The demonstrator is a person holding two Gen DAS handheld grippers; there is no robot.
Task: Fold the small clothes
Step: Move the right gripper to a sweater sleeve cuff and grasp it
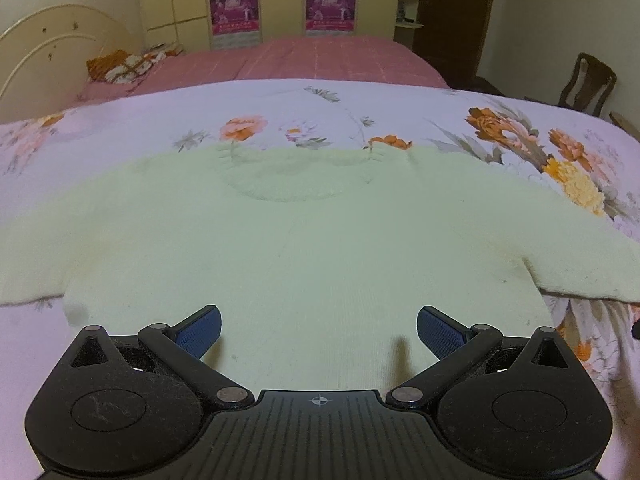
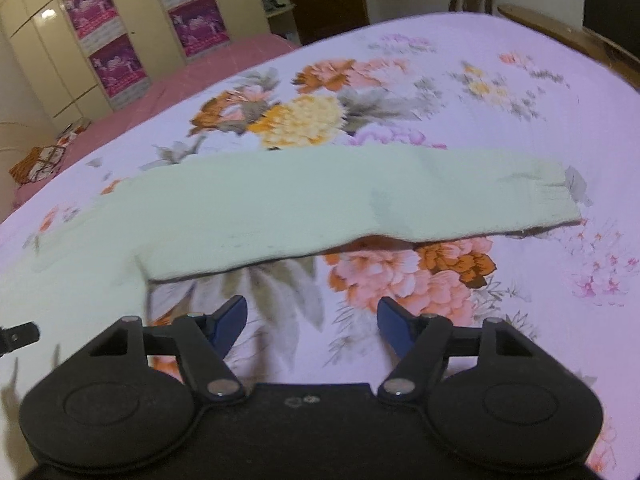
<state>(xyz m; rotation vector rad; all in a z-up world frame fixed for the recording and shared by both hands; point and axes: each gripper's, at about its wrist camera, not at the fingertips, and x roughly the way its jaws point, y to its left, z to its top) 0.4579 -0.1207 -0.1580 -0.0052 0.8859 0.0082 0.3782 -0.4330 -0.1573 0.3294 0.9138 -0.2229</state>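
A pale cream long-sleeved sweater point(image 1: 312, 240) lies flat on a floral bedsheet point(image 1: 120, 120), neckline away from me and sleeves spread to both sides. My left gripper point(image 1: 319, 330) is open and empty, hovering over the sweater's lower body near the hem. In the right wrist view the sweater's right sleeve point(image 2: 360, 200) stretches across the sheet, cuff at the right. My right gripper point(image 2: 313, 322) is open and empty, just short of the sleeve's near edge, over the bare sheet point(image 2: 520, 100).
A pink bedspread point(image 1: 320, 56) with a patterned pillow point(image 1: 120, 66) and a cream headboard point(image 1: 48, 44) lies beyond the sheet. Wardrobes with magenta posters point(image 1: 234, 8) stand at the back. A wooden chair point(image 1: 586, 82) stands at the right.
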